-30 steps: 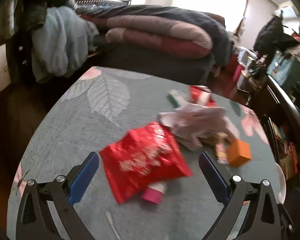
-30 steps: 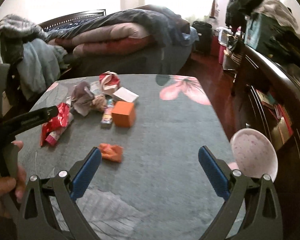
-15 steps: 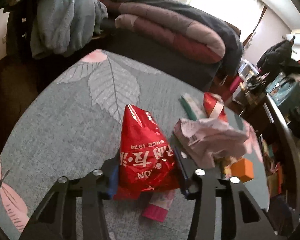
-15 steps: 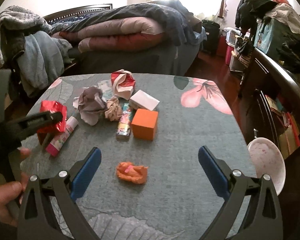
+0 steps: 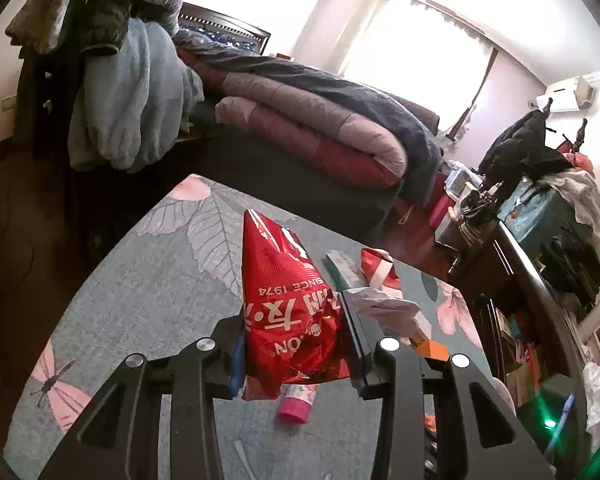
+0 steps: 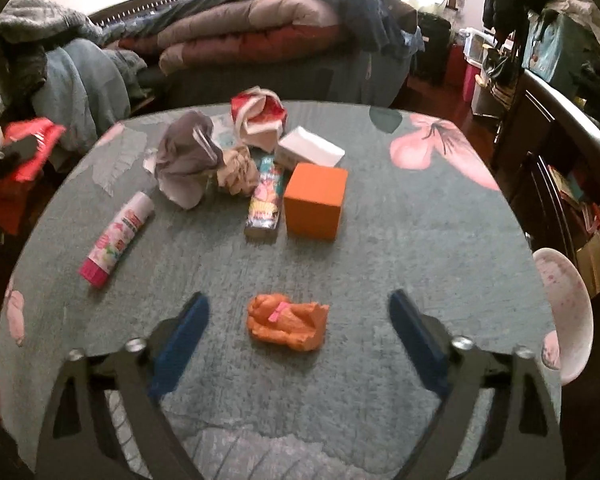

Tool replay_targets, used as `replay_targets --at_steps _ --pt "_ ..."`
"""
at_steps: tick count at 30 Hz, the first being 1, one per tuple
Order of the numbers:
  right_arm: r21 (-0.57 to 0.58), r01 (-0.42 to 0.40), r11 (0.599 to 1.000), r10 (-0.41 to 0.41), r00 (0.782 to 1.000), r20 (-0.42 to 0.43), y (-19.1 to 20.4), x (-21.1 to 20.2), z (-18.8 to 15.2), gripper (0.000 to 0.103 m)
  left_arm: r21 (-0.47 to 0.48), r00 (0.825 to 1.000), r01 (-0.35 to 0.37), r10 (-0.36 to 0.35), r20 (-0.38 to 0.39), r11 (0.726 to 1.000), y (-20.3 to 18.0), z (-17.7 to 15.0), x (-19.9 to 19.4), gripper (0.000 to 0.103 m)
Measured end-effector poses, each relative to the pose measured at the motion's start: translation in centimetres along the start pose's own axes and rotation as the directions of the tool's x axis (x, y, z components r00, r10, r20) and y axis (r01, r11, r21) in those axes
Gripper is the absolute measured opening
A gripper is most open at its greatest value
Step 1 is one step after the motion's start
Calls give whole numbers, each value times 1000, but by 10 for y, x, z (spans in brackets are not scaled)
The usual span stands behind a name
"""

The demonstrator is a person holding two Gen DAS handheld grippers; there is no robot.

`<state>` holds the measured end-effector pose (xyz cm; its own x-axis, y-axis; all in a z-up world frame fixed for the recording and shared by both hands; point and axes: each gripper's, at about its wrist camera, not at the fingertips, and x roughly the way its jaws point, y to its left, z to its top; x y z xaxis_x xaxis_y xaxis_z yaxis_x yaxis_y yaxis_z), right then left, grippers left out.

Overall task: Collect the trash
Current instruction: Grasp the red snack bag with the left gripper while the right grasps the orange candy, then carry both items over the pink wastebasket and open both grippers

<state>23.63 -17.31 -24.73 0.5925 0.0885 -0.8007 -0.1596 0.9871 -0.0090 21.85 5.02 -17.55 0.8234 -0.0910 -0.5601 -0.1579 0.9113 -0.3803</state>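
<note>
My left gripper (image 5: 294, 330) is shut on a red snack bag (image 5: 288, 300) and holds it above the table; the bag also shows at the left edge of the right wrist view (image 6: 30, 148). My right gripper (image 6: 298, 312) is open, with a crumpled orange wrapper (image 6: 286, 322) on the table between its fingers. Further back lie crumpled grey paper (image 6: 188, 160), a red-and-white wrapper (image 6: 260, 120), a beige paper ball (image 6: 238, 172) and a colourful candy wrapper (image 6: 265, 200).
The grey floral table (image 6: 400, 220) also holds a pink glue stick (image 6: 116, 238), an orange box (image 6: 315, 200) and a white box (image 6: 310, 150). A pink-speckled bowl (image 6: 564, 312) sits at the right edge. A bed with blankets (image 6: 260, 28) stands behind.
My left gripper has lifted the red bag off the table and away to the left, uncovering the glue stick. My right gripper moved forward over the orange wrapper.
</note>
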Motion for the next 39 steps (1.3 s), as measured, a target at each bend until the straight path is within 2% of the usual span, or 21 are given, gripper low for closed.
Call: replay_targets --at_steps 2,4,6,22,31,39 --pt "-12 10 1000 -10 1000 -18 3 6 -1 74 4 1000 5 -5 1 1000 -1 -1 -3 40" --pt "-10 -4 1000 3 1000 -11 4 6 -3 56 7 1000 8 -8 4 1000 -1 -2 -5 40" --pt "-9 -10 1000 10 1000 -10 4 4 -2 45 9 1000 8 -8 6 1000 -1 -2 -6 40" --pt "26 -15 1000 13 996 86 -19 -53 -15 45 48 999 32 -33 29 998 -26 -4 -38 40" --pt "64 -9 998 -1 988 152 -40 -89 -20 45 106 996 65 -70 46 992 -58 -9 -59 41" --pt "96 28 995 -48 976 213 -72 -118 -23 45 169 992 110 -118 38 980 -97 -16 -65 41"
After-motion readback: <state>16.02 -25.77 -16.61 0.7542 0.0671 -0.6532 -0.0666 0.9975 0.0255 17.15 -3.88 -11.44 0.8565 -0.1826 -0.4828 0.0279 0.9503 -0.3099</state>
